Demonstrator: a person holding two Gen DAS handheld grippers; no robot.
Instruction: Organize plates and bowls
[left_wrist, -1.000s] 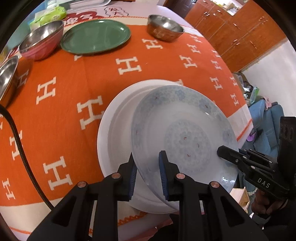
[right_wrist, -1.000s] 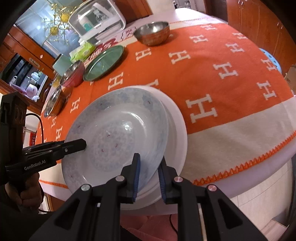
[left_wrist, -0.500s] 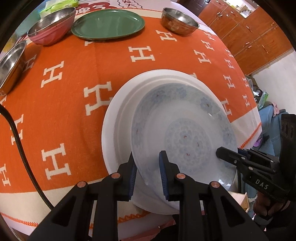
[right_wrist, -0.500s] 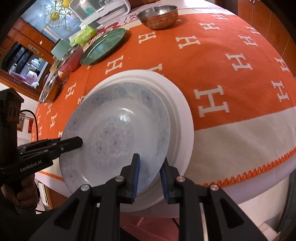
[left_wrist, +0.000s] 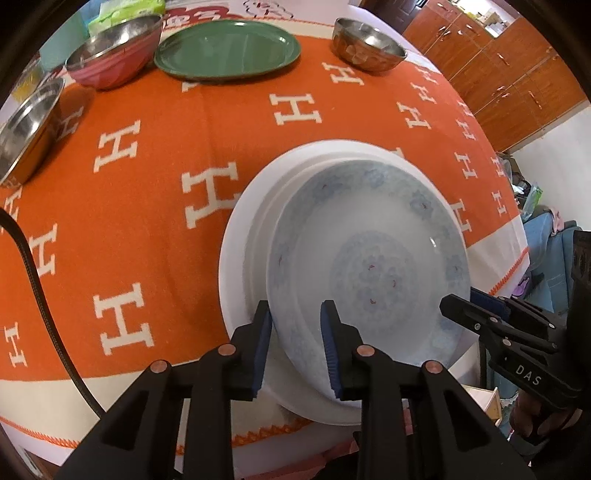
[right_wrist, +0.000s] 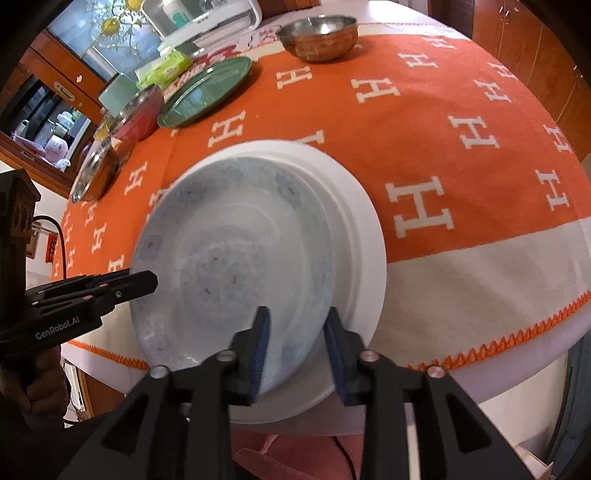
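- The left wrist view is looking forward and down from the near worktop edge, sitting close over the blue-patterned plate (left_wrist: 369, 258).
- The right wrist view is facing the same plate (right_wrist: 229, 258) closely from its other side.
- Both are sharing the green plate (left_wrist: 227, 50) and each other's hand-held gripper.

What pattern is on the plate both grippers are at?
The patterned plate is white with pale blue floral motifs and tiny red marks; clearest in the left wrist view.

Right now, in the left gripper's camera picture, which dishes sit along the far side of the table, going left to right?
Steel bowl at the edge → pink-sided steel bowl → green plate → copper-toned steel bowl.
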